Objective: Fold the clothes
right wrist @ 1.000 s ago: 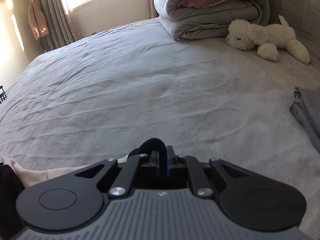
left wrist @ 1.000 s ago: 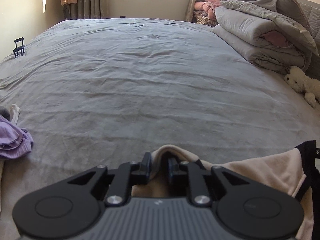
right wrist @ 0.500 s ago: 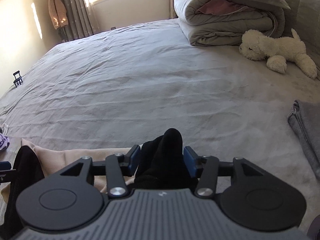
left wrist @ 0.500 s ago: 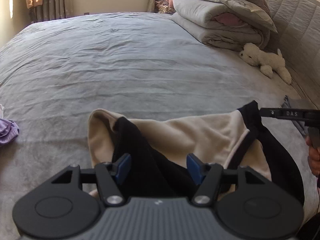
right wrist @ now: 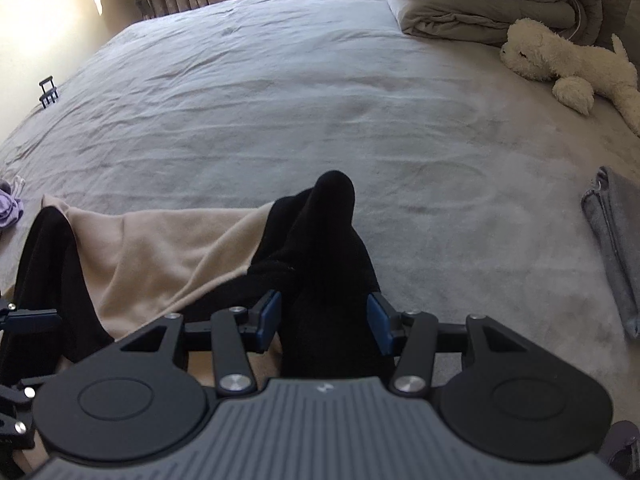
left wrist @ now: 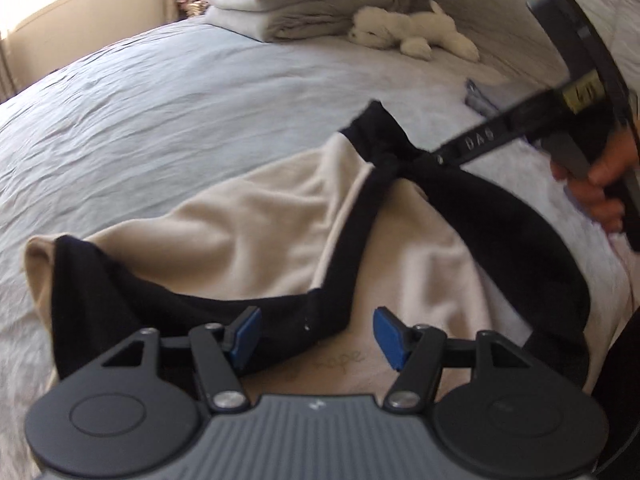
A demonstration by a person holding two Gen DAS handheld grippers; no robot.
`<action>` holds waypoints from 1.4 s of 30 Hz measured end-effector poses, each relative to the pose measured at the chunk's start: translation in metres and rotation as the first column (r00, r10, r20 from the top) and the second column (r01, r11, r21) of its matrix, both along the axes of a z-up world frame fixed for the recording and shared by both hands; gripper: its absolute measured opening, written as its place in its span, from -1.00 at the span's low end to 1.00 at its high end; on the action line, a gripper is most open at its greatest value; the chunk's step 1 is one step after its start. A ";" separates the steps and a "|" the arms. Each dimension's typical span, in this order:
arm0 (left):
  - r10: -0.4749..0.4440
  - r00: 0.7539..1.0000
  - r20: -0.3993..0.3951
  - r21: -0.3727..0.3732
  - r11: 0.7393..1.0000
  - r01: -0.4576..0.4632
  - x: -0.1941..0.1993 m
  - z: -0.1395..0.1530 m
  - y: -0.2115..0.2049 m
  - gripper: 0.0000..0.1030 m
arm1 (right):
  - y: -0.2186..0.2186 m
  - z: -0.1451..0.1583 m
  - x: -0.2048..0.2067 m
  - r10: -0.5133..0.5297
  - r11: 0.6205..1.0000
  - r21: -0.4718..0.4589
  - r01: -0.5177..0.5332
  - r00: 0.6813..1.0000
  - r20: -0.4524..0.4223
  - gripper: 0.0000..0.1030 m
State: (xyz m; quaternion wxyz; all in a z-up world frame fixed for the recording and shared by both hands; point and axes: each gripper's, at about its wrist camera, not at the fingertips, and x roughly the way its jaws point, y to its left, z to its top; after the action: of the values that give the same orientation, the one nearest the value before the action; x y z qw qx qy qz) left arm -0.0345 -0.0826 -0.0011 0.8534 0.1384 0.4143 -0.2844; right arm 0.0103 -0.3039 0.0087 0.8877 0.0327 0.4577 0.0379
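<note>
My left claw [left wrist: 316,336] gapes over the cream-and-black garment [left wrist: 260,224] spread on the bed [right wrist: 320,92]. My right claw [right wrist: 322,320] stands parted around a black bunch. Grip corners cleanly, keeping edges square.

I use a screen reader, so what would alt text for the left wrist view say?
The open left gripper hovers over a beige and black garment spread on a grey bed, while the right gripper reaches the garment's black edge from the right. A folded duvet and white plush toy lie behind.
</note>
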 end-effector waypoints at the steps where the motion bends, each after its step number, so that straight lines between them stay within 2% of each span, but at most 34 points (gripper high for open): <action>1: -0.015 1.000 0.007 0.019 1.000 0.015 0.000 -0.005 -0.004 0.22 | -0.001 -0.002 0.001 -0.001 1.000 -0.011 0.001 1.000 -0.009 0.01; 4: -0.029 0.997 0.064 0.080 0.996 0.024 -0.002 -0.014 -0.011 0.13 | -0.004 -0.009 0.003 -0.003 0.999 -0.033 0.002 0.999 -0.038 0.01; 6: -0.025 0.996 0.087 0.087 0.996 0.017 0.001 -0.015 -0.012 -0.25 | -0.006 -0.013 0.004 -0.001 1.000 -0.029 0.000 0.999 -0.049 0.01; 7: -0.008 0.995 0.095 0.084 0.996 0.000 0.004 -0.013 -0.011 -0.37 | -0.007 -0.015 0.005 0.001 1.000 -0.030 -0.002 0.999 -0.052 0.01; 8: 0.009 0.995 0.103 0.081 0.997 -0.017 0.007 -0.010 -0.010 -0.63 | -0.007 -0.016 0.006 0.004 1.000 -0.031 -0.005 0.999 -0.053 -0.01; 9: 0.026 0.993 0.111 0.078 0.996 -0.034 0.010 -0.008 -0.009 -0.74 | -0.007 -0.016 0.007 0.005 1.000 -0.031 -0.007 0.999 -0.053 -0.07; 11: 0.055 0.991 0.119 0.050 0.997 -0.061 0.018 -0.002 -0.004 -0.76 | -0.009 -0.015 0.007 0.011 1.000 -0.007 -0.011 0.998 -0.056 -0.43; 13: 0.080 0.986 0.149 0.037 0.996 -0.086 0.025 0.005 -0.001 -0.77 | -0.009 -0.012 0.007 0.009 1.000 0.000 -0.009 0.999 -0.051 -0.61; 14: 0.092 0.982 0.168 0.033 0.995 -0.099 0.029 0.010 0.000 -0.77 | -0.009 -0.011 0.007 0.008 1.000 -0.004 -0.008 0.999 -0.048 -0.64; 20: 0.198 0.950 0.242 -0.016 0.980 -0.200 0.065 0.035 0.011 -0.78 | -0.020 0.002 0.009 -0.039 0.999 0.014 0.039 0.999 0.010 -0.70; 28: 0.358 0.895 0.265 -0.094 0.934 -0.346 0.136 0.056 0.019 -0.78 | -0.026 0.017 0.024 -0.088 0.996 0.026 0.086 0.987 0.132 -0.72; 34: 0.392 0.875 0.284 -0.073 0.919 -0.387 0.189 0.052 0.020 -0.78 | -0.026 0.014 0.045 -0.134 0.991 0.007 0.136 0.971 0.196 -0.73; 42: 0.459 0.866 0.196 -0.081 0.888 -0.453 0.263 0.017 0.026 -0.78 | -0.020 -0.003 0.060 -0.118 0.991 -0.031 0.128 0.969 0.218 -0.73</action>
State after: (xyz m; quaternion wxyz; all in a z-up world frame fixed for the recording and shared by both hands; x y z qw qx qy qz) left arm 0.2284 -0.0566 0.0156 0.9373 0.0520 0.3383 -0.0655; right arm 0.0706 -0.3241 0.0056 0.9333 0.0367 0.3565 -0.0242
